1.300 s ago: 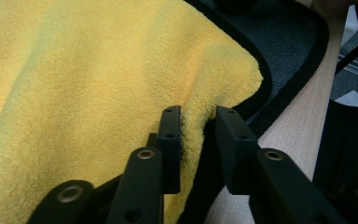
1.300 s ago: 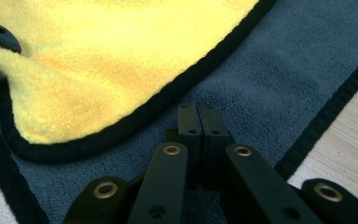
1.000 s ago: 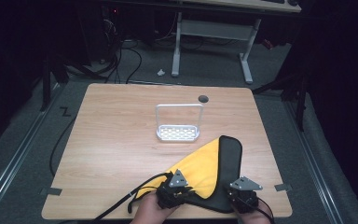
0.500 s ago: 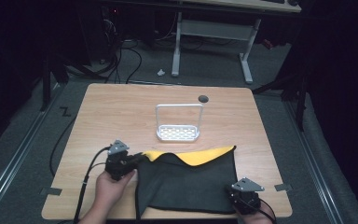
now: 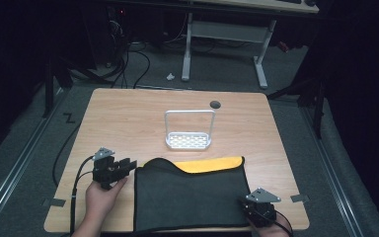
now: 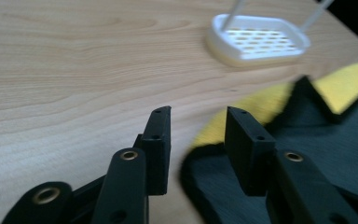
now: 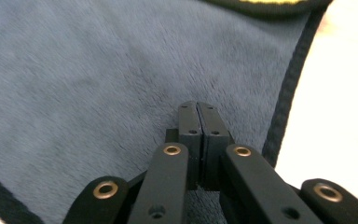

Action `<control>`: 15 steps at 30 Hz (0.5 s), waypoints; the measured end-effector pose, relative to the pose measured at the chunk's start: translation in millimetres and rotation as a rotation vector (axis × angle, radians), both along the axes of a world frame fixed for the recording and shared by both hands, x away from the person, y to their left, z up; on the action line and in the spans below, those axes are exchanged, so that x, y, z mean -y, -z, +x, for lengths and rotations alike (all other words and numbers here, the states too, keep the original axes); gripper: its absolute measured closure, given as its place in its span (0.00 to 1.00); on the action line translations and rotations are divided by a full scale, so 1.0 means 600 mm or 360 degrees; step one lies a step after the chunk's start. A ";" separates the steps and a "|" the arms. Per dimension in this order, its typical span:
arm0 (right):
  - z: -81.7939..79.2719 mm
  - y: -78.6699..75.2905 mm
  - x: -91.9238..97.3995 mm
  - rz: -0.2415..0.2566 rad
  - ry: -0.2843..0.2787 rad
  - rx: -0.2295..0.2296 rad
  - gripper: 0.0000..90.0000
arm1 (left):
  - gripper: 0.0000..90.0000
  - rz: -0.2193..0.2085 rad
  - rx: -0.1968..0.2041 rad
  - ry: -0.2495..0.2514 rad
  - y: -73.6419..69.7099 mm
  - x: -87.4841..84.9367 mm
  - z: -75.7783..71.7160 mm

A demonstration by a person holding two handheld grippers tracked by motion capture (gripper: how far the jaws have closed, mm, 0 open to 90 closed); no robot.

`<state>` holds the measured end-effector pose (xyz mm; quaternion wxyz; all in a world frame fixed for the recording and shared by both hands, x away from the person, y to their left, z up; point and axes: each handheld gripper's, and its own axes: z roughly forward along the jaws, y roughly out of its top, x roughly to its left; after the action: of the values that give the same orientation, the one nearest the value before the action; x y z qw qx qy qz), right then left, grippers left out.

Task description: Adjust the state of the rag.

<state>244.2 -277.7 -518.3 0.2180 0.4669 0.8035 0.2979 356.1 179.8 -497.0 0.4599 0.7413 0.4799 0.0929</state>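
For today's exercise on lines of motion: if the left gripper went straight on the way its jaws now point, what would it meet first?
The left gripper, jaws open, points at the near edge of the dark cloth, where its yellow lining shows. It would probably meet that cloth edge first; the white rack lies well beyond.

The cloth runs off the bottom edge of the high view at 6 o'clock, so its near hem is cut away there. In the left gripper view the cloth is blurred along its yellow edge at 3 o'clock, and part of it lies hidden behind the left tongs. The white rack at 1 o'clock loses its handle to the top edge. In the right gripper view, whether the right tongs pinch any cloth cannot be told; their tips meet over it. The person's right hand at 5 o'clock is mostly covered by the tool and cropped.
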 end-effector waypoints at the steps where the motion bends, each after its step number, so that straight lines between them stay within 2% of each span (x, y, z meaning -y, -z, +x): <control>1: -0.001 -0.004 -0.001 0.0022 -0.0004 0.0017 1.00 | 0.71 0.0026 0.0016 0.0045 -0.004 0.009 -0.020; 2: 0.002 -0.010 -0.001 0.0043 -0.0003 0.0053 1.00 | 0.74 0.0012 0.0015 0.0087 -0.005 0.015 -0.033; 3: 0.004 -0.013 -0.003 0.0050 0.0008 0.0063 1.00 | 0.77 0.0018 0.0015 0.0164 -0.005 0.028 -0.046; 5: 0.022 -0.016 -0.005 0.0038 0.0011 0.0074 1.00 | 0.78 0.0103 -0.0006 0.0262 -0.002 0.059 -0.058; 6: 0.035 -0.017 -0.007 0.0033 0.0030 0.0084 1.00 | 0.79 0.0114 -0.0032 0.0288 0.002 0.073 -0.053; 8: 0.068 -0.017 -0.012 -0.0014 0.0075 0.0103 1.00 | 0.78 0.0175 -0.0061 0.0276 0.012 0.093 -0.030; 9: 0.088 -0.018 -0.011 -0.0039 0.0102 0.0108 1.00 | 0.79 0.0164 -0.0079 0.0272 0.016 0.098 -0.016; 10: 0.109 -0.018 -0.009 -0.0051 0.0134 0.0092 1.00 | 0.79 0.0154 -0.0102 0.0271 0.019 0.103 -0.003; 12: 0.148 -0.013 -0.007 -0.0116 0.0187 0.0047 1.00 | 0.81 0.0208 -0.0125 0.0257 0.023 0.112 0.019; 14: 0.172 -0.005 -0.006 -0.0128 0.0203 0.0004 1.00 | 0.81 0.0155 -0.0126 0.0242 0.022 0.112 0.039; 15: 0.185 -0.001 -0.006 -0.0144 0.0211 0.0010 1.00 | 0.81 0.0130 -0.0121 0.0225 0.020 0.110 0.049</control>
<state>355.2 -273.8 -517.8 0.2606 0.5077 0.7829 0.2476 385.6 114.1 -509.1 0.4161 0.7944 0.4395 0.0514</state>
